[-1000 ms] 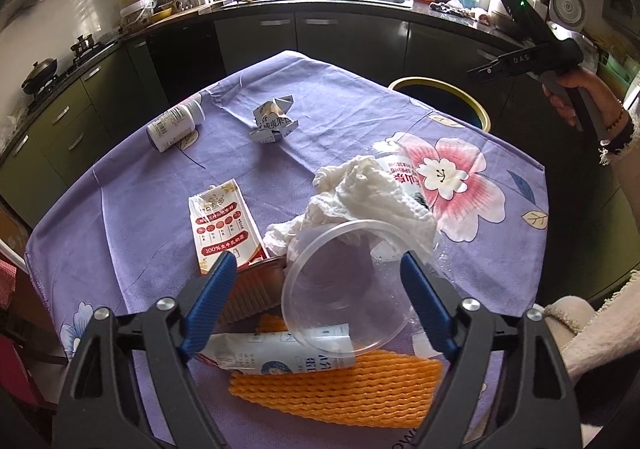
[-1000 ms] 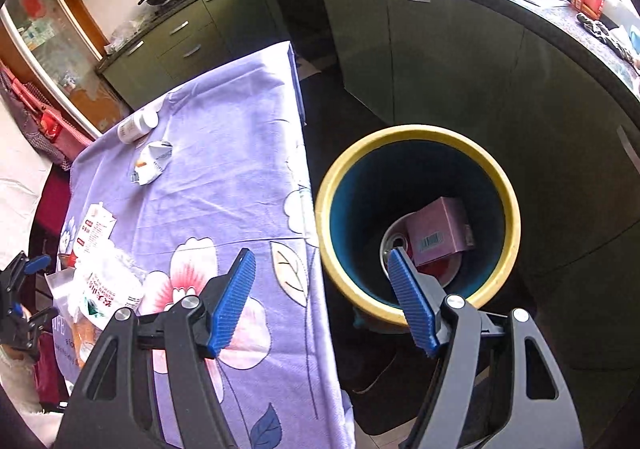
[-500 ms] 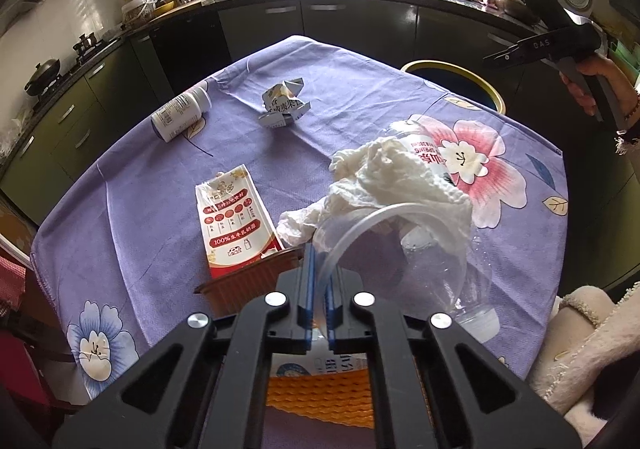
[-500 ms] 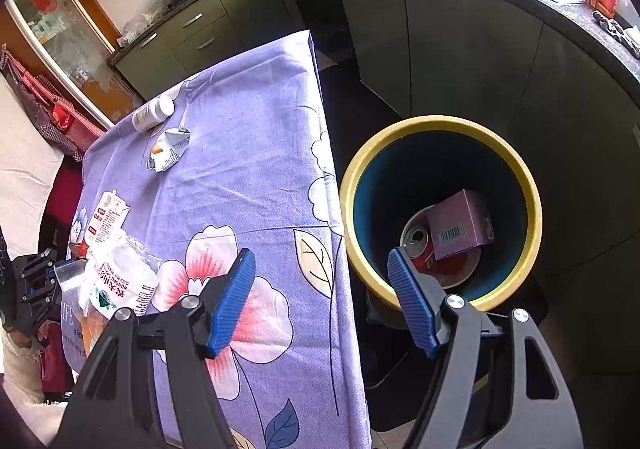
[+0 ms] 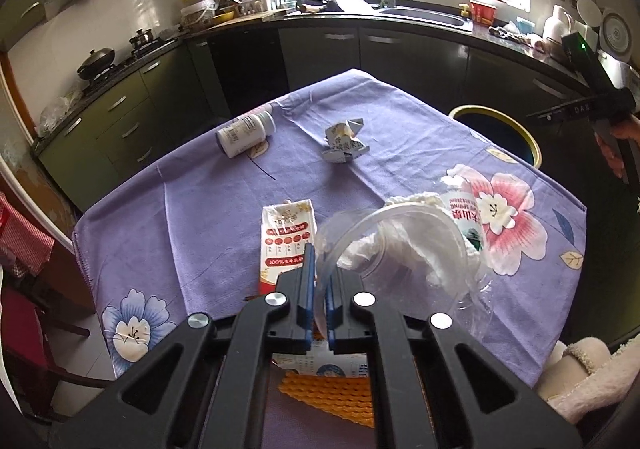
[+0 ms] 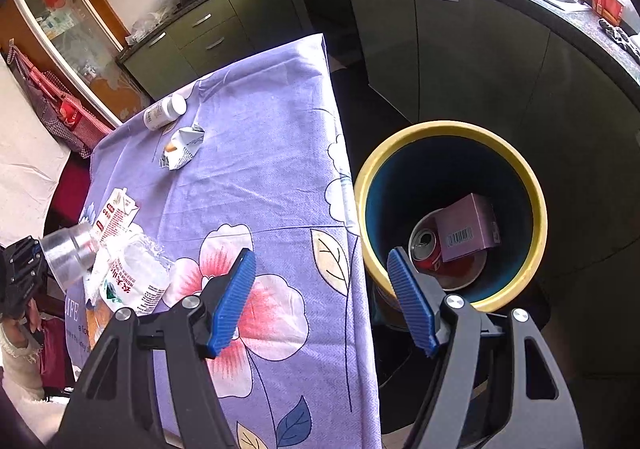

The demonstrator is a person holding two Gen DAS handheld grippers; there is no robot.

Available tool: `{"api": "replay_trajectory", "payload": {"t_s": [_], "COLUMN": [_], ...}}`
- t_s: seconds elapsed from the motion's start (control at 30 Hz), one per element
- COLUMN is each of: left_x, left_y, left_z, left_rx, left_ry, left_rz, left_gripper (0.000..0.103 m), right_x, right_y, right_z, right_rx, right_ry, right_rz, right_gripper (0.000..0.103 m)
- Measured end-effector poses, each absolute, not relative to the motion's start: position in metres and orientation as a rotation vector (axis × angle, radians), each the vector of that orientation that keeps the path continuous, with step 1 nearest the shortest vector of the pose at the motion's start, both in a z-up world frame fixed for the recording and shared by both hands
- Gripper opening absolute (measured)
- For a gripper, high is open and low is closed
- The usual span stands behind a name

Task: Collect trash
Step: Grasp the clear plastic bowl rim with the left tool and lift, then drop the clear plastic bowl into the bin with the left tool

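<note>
Two left claw (image 5: 319,291) fingers pinch clear cup (image 5: 394,249) rim; cup lifted.

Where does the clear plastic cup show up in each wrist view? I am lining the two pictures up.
Left wrist: the clear plastic cup sits just below centre, tilted, its rim pinched in the left gripper.
Right wrist: the cup is at the far left edge, mid-height, beside the left gripper.
Shared landmark: the yellow-rimmed trash bin next to the table.
</note>
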State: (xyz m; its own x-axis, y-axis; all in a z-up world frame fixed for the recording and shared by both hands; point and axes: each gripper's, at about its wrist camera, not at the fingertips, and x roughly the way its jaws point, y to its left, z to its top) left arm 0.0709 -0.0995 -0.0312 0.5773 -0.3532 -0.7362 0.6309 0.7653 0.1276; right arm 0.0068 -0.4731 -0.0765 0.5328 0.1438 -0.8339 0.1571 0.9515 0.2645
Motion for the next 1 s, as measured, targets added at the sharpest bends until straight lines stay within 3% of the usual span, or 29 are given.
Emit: {"api": "replay_trajectory", "payload": {"t_s": [0.3, 0.47, 0.7, 1.0], "left_x": [0.07, 0.074, 0.071, 0.084], "left_y": [-0.101, -0.143, -0.276, -0.45], "left_z": [-0.001, 0.019, 0.027, -0.031], "left_rx": [0.327, 0.28, 0.339, 0.463], "left_ry": [0.709, 0.728, 0.766, 0.905], "left_rz": [-0.548, -0.674, -0.931, -1.092], "left_gripper": [0.005, 0.005, 0.005, 0.005], "right_x": [0.0, -0.013, -0.044, -0.092], "right_y": [-0.475, -0.488, -0.536, -0.607], "right_z": [-0.069, -0.056, -0.044, -0.055], "right_rx": [0.32, 0.314, 0.341, 0.427], "right_ry": [0.993, 0.955, 0.899, 0.864], "right_rz": [0.001, -0.017, -0.103, -0.216], "right_gripper": [0.069, 0.069, 0.069, 0.069]}}
